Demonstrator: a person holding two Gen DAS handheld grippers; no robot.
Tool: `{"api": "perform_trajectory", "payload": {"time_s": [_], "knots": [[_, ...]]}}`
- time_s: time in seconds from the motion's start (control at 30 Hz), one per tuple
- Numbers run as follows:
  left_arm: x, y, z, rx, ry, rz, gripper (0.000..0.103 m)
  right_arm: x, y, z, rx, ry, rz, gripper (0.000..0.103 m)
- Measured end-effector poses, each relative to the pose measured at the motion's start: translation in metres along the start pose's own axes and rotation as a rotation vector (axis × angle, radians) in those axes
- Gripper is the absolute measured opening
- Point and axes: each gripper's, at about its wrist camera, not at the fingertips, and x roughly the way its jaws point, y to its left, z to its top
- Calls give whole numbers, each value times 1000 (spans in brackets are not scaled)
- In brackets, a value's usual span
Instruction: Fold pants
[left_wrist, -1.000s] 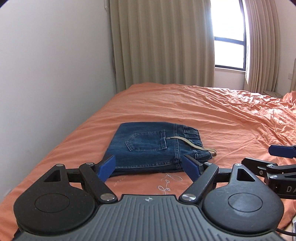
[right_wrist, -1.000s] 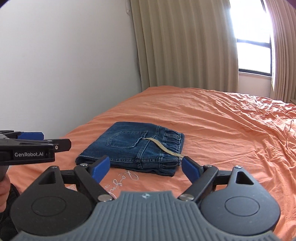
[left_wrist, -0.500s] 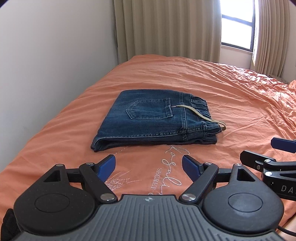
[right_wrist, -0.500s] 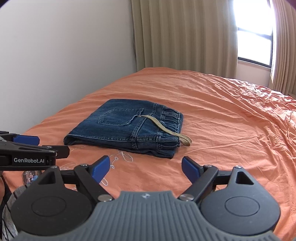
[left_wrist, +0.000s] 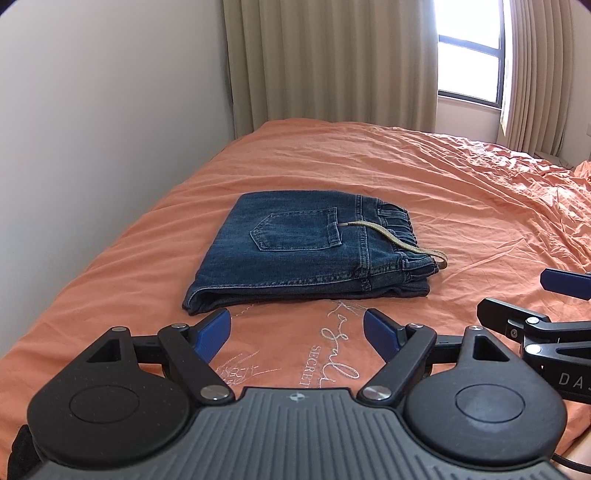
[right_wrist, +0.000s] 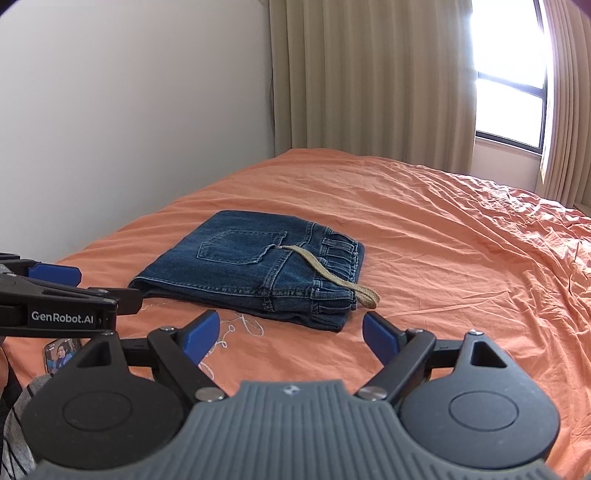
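At 9 o'clock in both views a plain white wall (left_wrist: 110, 110) runs along the bed's (left_wrist: 480, 192) left edge. In the right wrist view, low at 8 o'clock, a phone (right_wrist: 61, 354) with a lit screen lies on the orange sheet, partly hidden behind the left tool (right_wrist: 92, 291), whose black arm reads "GenRobot.AI".

In its own view the left tool (left_wrist: 297, 334) hovers above the sheet with its blue fingers (left_wrist: 214, 334) spread wide apart, released and grasping nothing. Just beyond them, toward 12 o'clock, the pants (left_wrist: 314, 254) lie folded into a flat denim rectangle on the bed, back pocket up, waistband toward 3 o'clock. A beige drawstring (left_wrist: 402, 245) trails across the waistband and off its right corner onto the sheet. White embroidered lettering (left_wrist: 332, 354) marks the sheet between the tool and the pants.

The right tool (right_wrist: 291, 338) is likewise released, fingers wide and empty, with the near edge of the pants just ahead of them, not touching.

Beige curtains (right_wrist: 369, 81) hang at 12 o'clock, and a bright window (right_wrist: 509, 92) sits at 2 o'clock.
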Motion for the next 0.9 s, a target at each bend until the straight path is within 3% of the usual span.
{"api": "perform_trajectory", "payload": {"time_s": [0.9], "knots": [[-8, -3, 4, 10, -26, -24, 95, -12, -7, -1, 33, -24, -5, 81]]}}
